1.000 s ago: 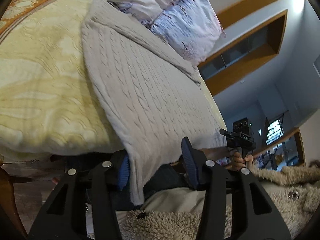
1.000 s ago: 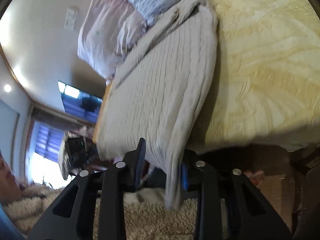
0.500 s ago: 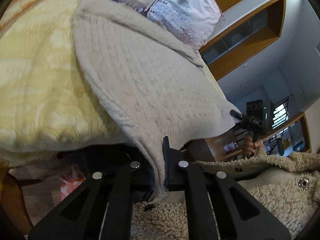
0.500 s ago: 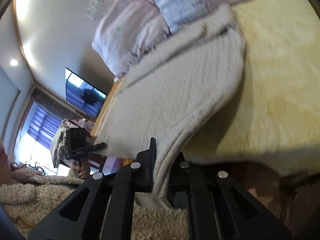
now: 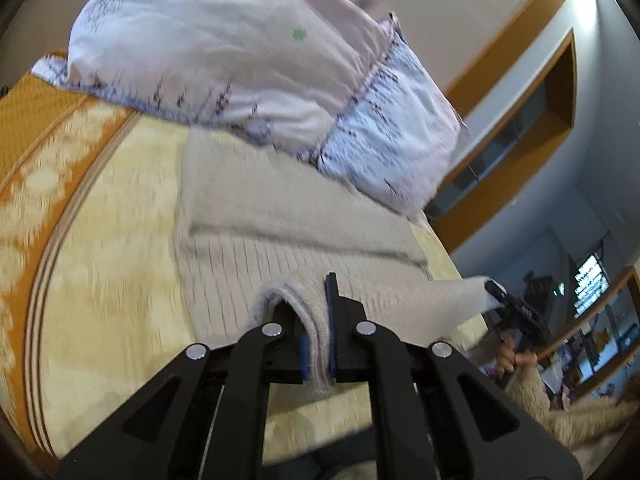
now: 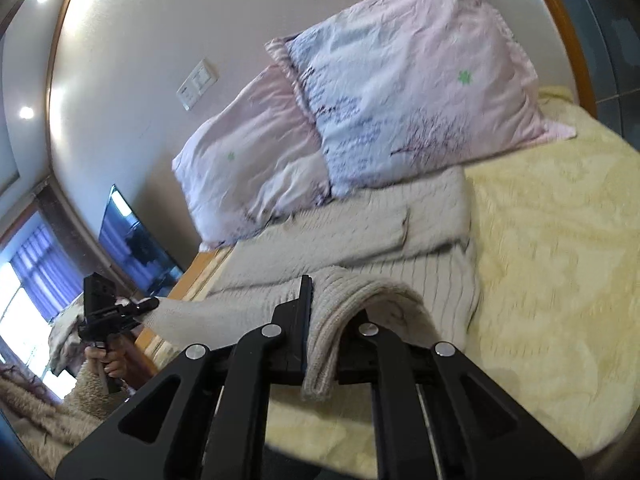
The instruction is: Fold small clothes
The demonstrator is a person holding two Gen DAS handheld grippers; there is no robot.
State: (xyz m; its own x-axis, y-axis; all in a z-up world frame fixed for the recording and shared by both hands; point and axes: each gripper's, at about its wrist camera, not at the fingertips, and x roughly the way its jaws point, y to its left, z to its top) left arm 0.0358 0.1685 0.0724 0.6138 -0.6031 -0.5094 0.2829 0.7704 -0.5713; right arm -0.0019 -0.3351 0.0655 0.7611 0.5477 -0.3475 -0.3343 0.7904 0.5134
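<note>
A beige cable-knit sweater [image 5: 256, 240] lies on the yellow bedspread [image 5: 112, 264], its far part with the sleeves folded across below the pillows. My left gripper [image 5: 316, 320] is shut on one hem corner of the sweater and holds it above the sweater's body. My right gripper [image 6: 320, 320] is shut on the other hem corner of the sweater [image 6: 360, 236], also lifted over the body. The hem edge stretches between the two grippers. Each gripper also shows in the other's view, the right one [image 5: 516, 312] and the left one [image 6: 108, 308].
Two pink and white floral pillows [image 6: 360, 92] lie at the head of the bed [image 5: 24, 152], touching the sweater's far edge. A wooden bed frame edge [image 6: 568, 28], a wall switch [image 6: 198, 84] and a TV [image 6: 132, 240] are behind. My fleece sleeve [image 5: 560, 412] is at lower right.
Both grippers, shut on the sweater's hem, have lifted it from the bed's near edge and carried it forward over the sweater's body, toward the pillows.
</note>
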